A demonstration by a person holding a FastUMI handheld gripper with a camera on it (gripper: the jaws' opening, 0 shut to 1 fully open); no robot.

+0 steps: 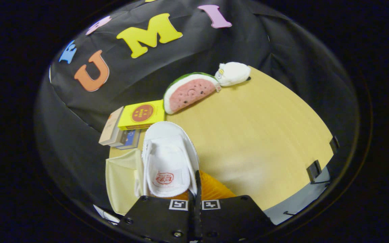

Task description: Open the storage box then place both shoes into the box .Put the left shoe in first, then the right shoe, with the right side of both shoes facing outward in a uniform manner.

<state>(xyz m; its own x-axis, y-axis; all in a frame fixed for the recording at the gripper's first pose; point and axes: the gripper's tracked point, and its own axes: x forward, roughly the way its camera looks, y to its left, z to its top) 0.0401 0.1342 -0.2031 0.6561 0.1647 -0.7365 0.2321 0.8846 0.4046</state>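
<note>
A white shoe (169, 158) with a red logo on its insole hangs just ahead of my fingers, toe pointing away from me. My gripper (196, 189) is shut on the shoe's right side wall, with the fingers nearly touching. Under the shoe's heel and to its right shows an orange ribbed surface (213, 190); I cannot tell whether it is part of the storage box. A cream-coloured panel (120, 182) lies to the left of the shoe, at the table's edge.
The wooden table (258, 135) stretches ahead and to the right. At its far edge lie a watermelon plush (189, 91) and a white plush toy (232, 73). A yellow box (142, 114) rests on stacked books (117, 133) beyond the shoe. Black clips (314, 170) sit on the right edge.
</note>
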